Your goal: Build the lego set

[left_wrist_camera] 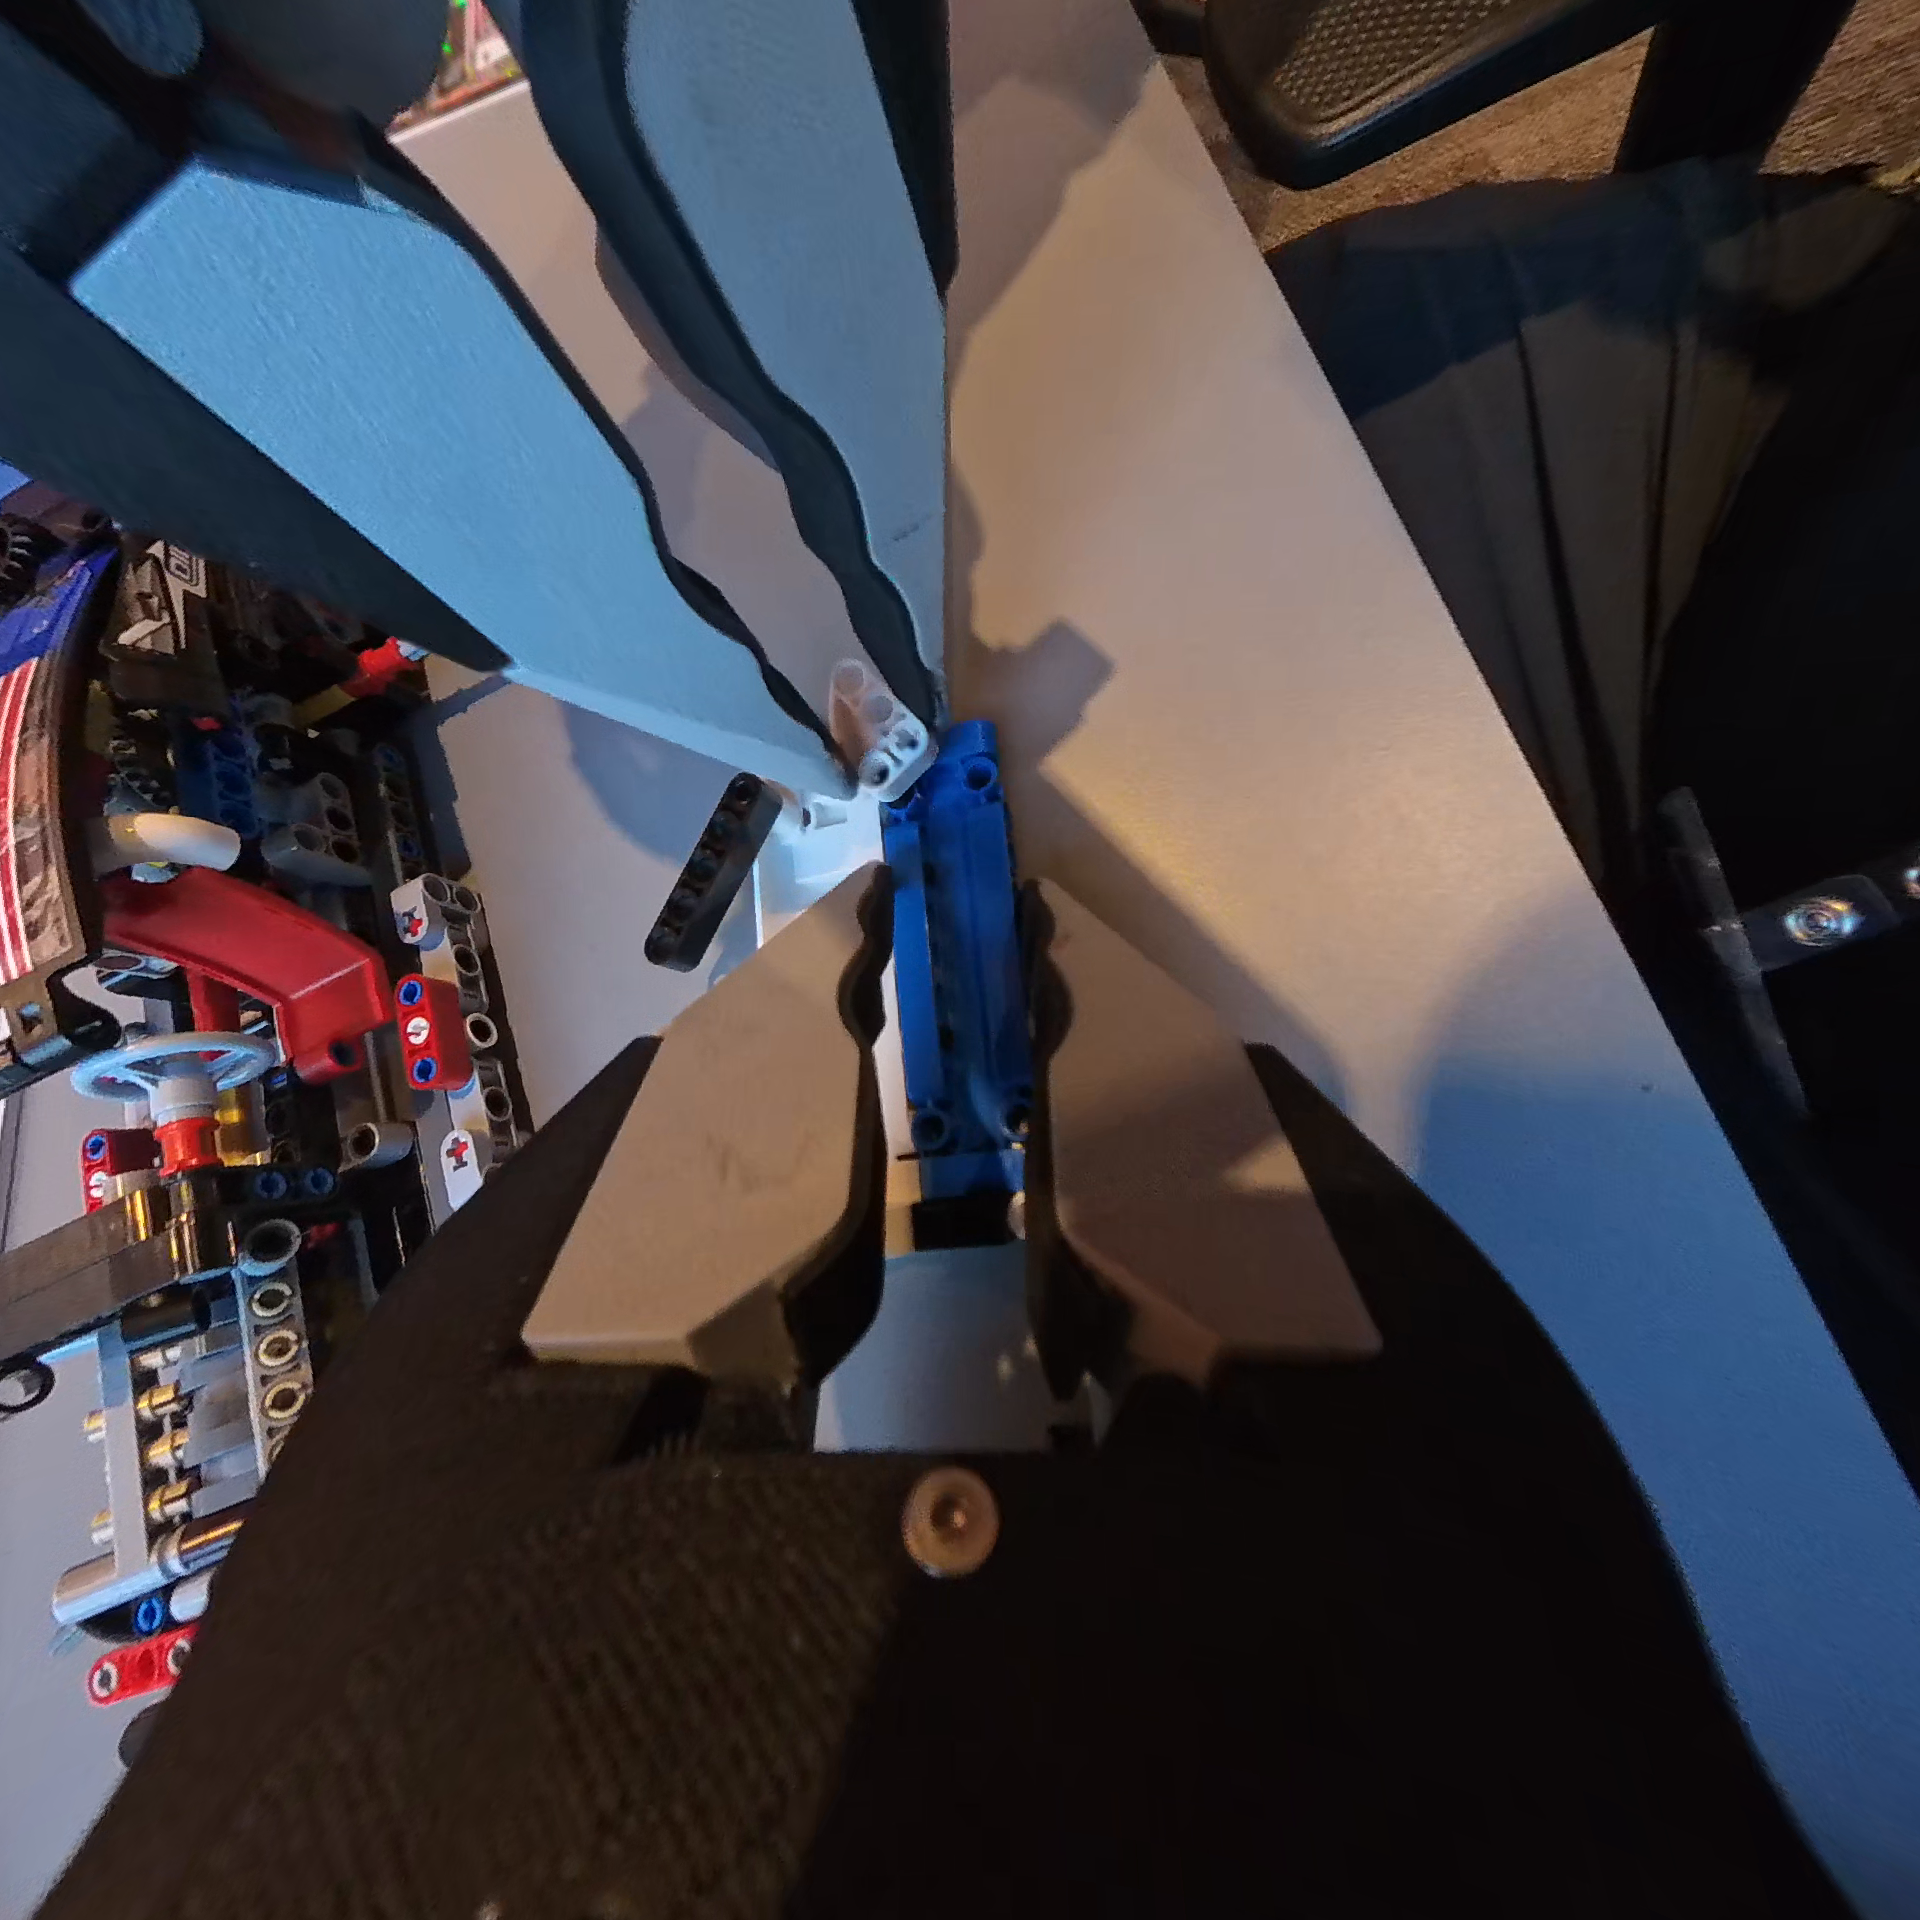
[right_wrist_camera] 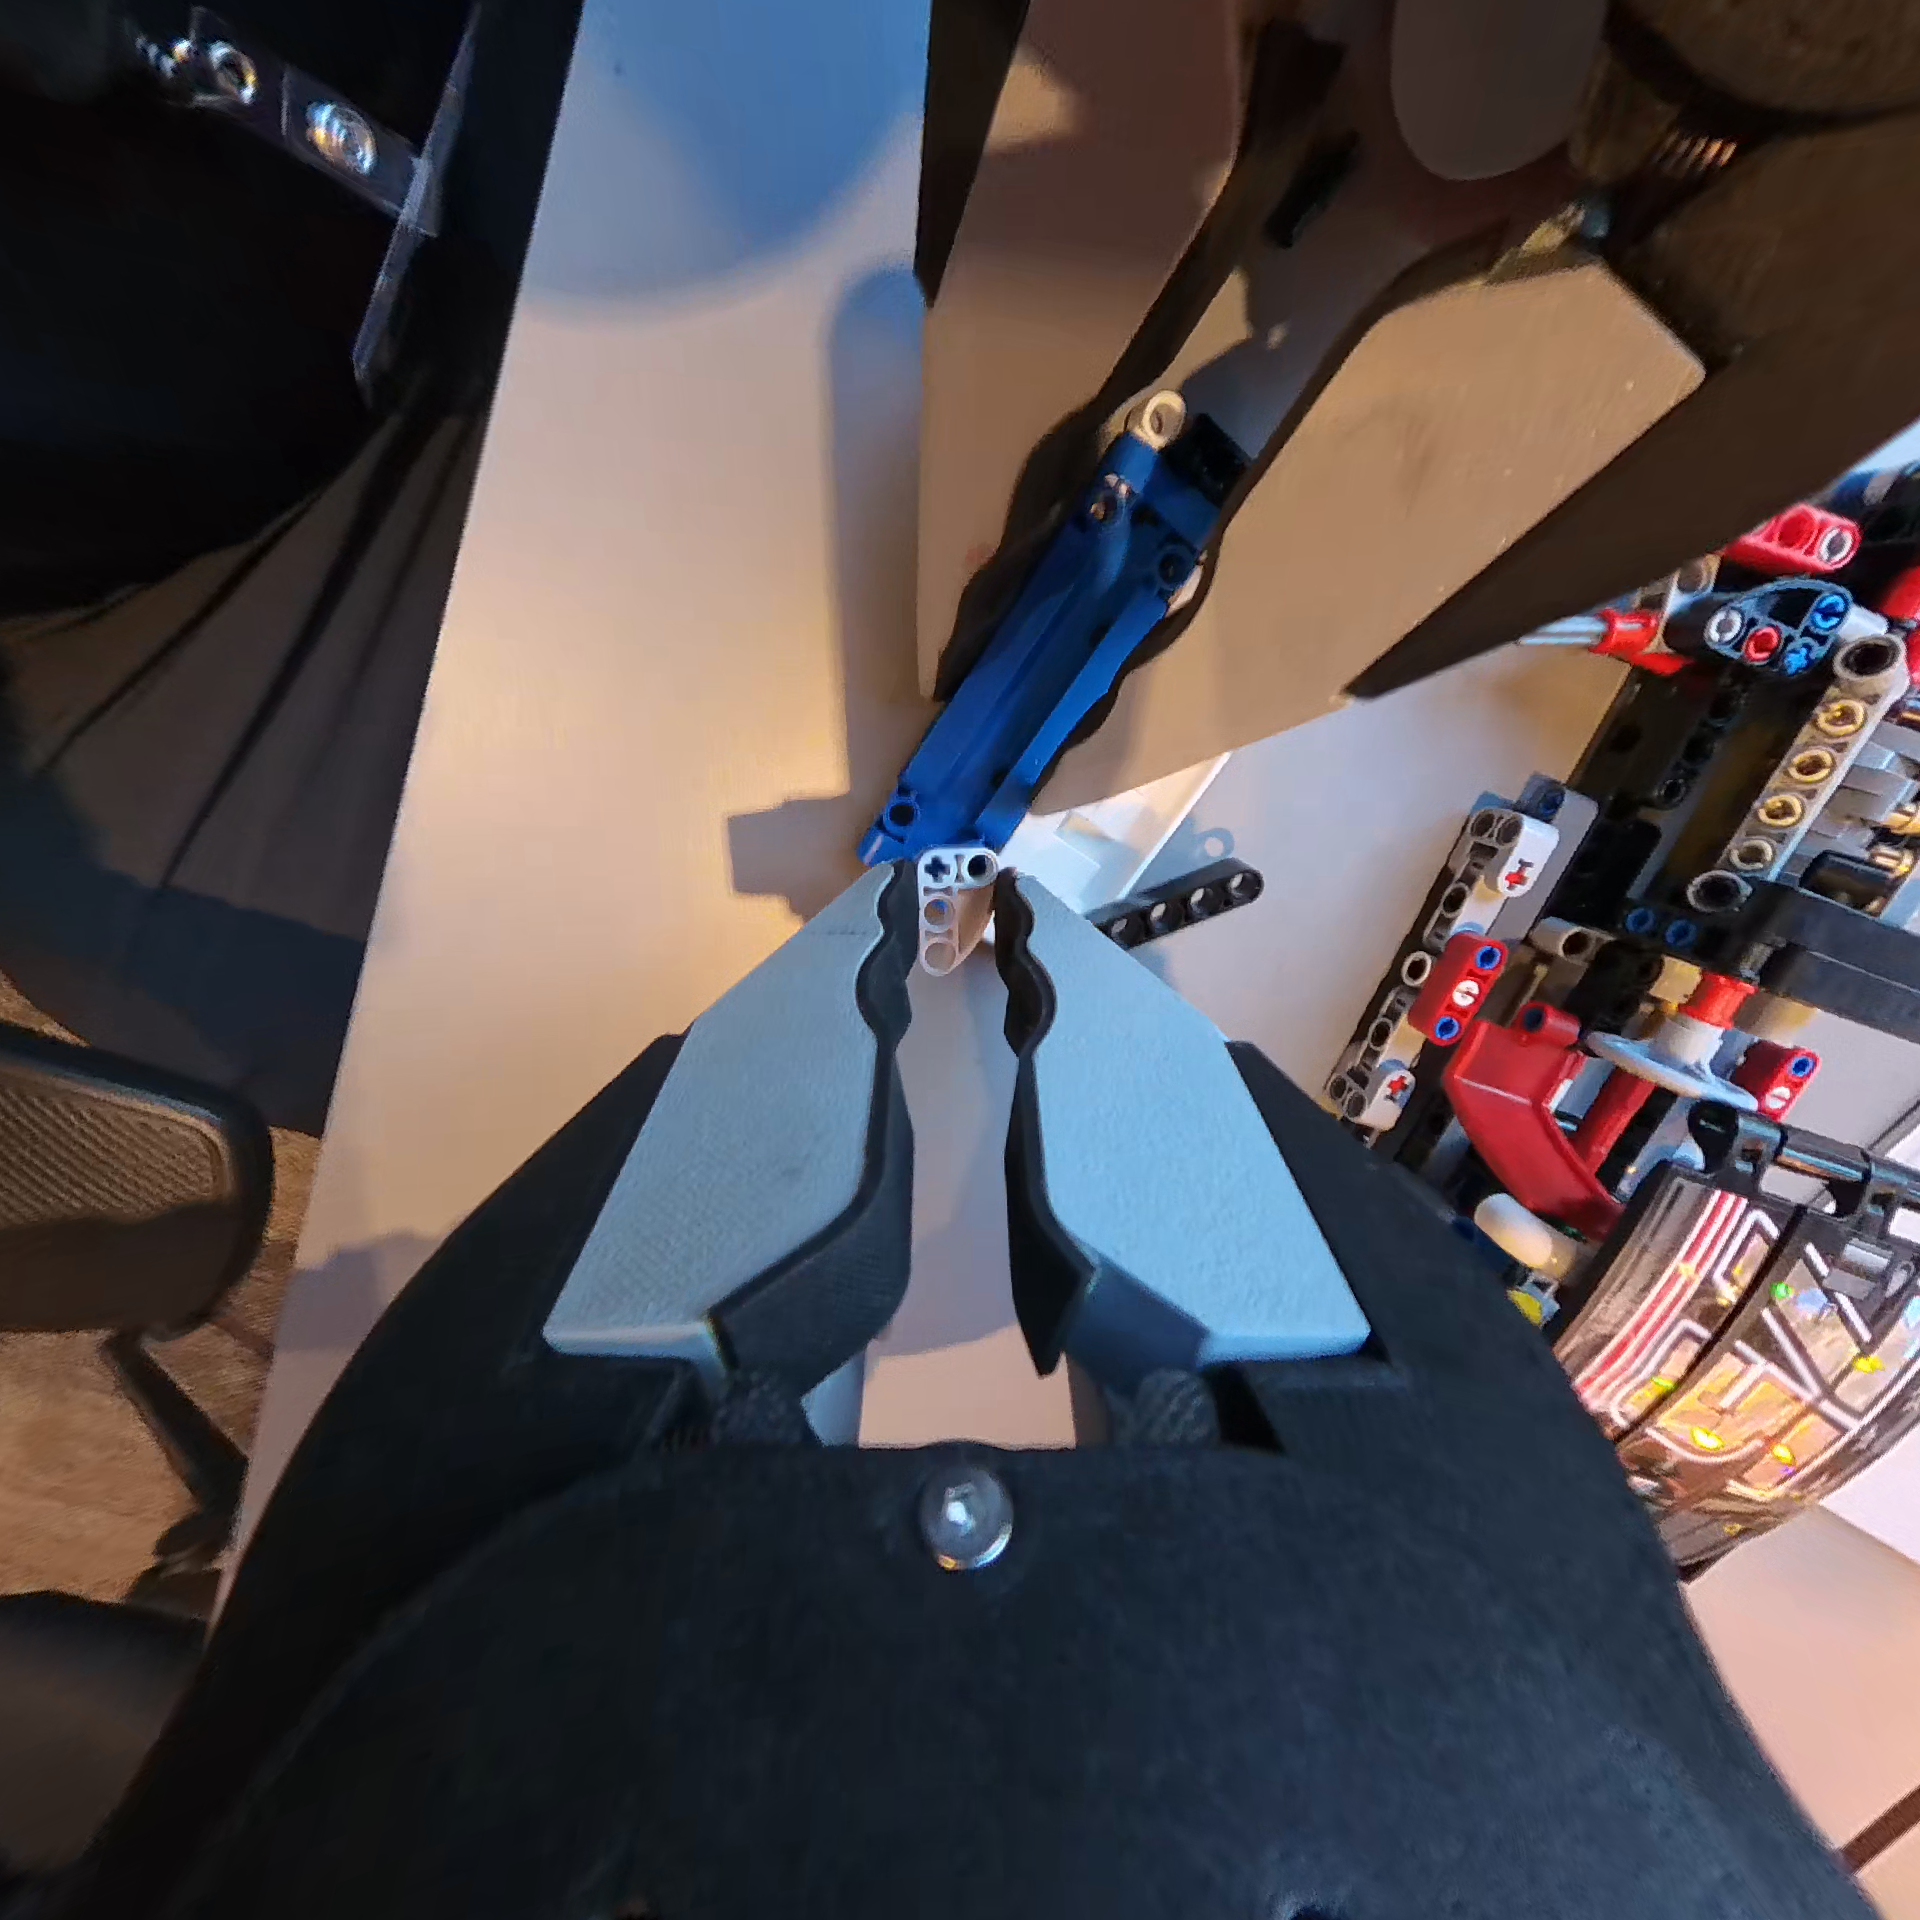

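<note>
My left gripper (left_wrist_camera: 956,914) is shut on a long blue Lego panel (left_wrist_camera: 961,935) and holds it over the white table. The panel also shows in the right wrist view (right_wrist_camera: 1023,655), clamped between the left gripper's fingers (right_wrist_camera: 1351,499). My right gripper (right_wrist_camera: 951,894) is shut on a small white angled beam (right_wrist_camera: 951,899) and holds its end against the blue panel's far end. In the left wrist view the right gripper (left_wrist_camera: 883,727) comes in from the top with the white beam (left_wrist_camera: 883,732) touching the panel's tip.
A loose black beam (left_wrist_camera: 712,873) and a white piece (left_wrist_camera: 821,842) lie on the table by the panel. The large part-built Lego car (left_wrist_camera: 260,987) stands to the left, at the right in the right wrist view (right_wrist_camera: 1662,935). The table edge (left_wrist_camera: 1403,520) and a chair (right_wrist_camera: 104,1195) are close.
</note>
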